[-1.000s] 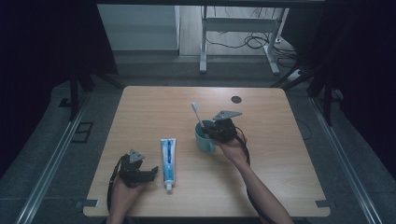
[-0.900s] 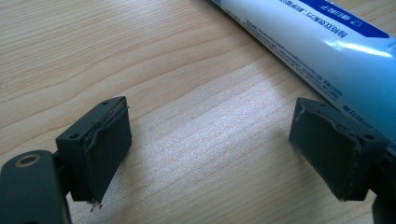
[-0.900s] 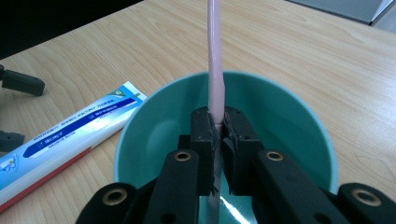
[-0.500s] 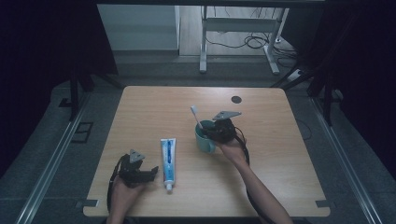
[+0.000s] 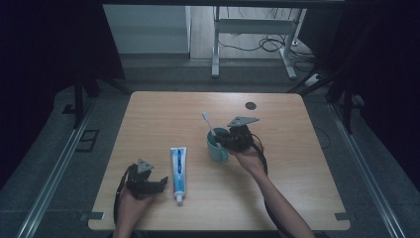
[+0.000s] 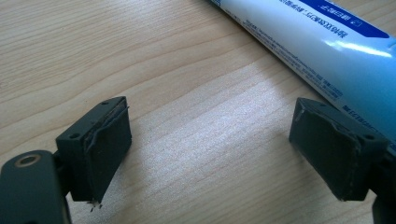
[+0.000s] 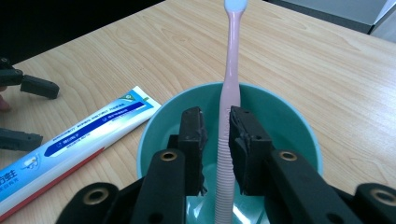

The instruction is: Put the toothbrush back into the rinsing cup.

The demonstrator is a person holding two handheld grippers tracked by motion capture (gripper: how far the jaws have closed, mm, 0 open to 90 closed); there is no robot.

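Note:
A pink toothbrush (image 7: 231,70) stands upright in a teal cup (image 7: 154,126), its white head up. My right gripper (image 7: 217,126) reaches over the cup's rim with the brush handle between its jaws. The jaws have just been opening, and a thin gap shows beside the handle. In the high view the cup (image 5: 217,148) and toothbrush (image 5: 208,124) sit mid-table, with my right gripper (image 5: 229,141) just to their right. My left gripper (image 6: 210,154) rests open on the wood with nothing between its pads. The blue-and-white toothpaste tube (image 6: 317,51) lies just beyond its right jaw.
The toothpaste tube (image 5: 177,168) lies lengthwise between the two hands, cap toward the front edge. My left gripper (image 5: 159,184) is near the front left. A dark round hole (image 5: 251,105) marks the wooden table (image 5: 307,173) at the back right.

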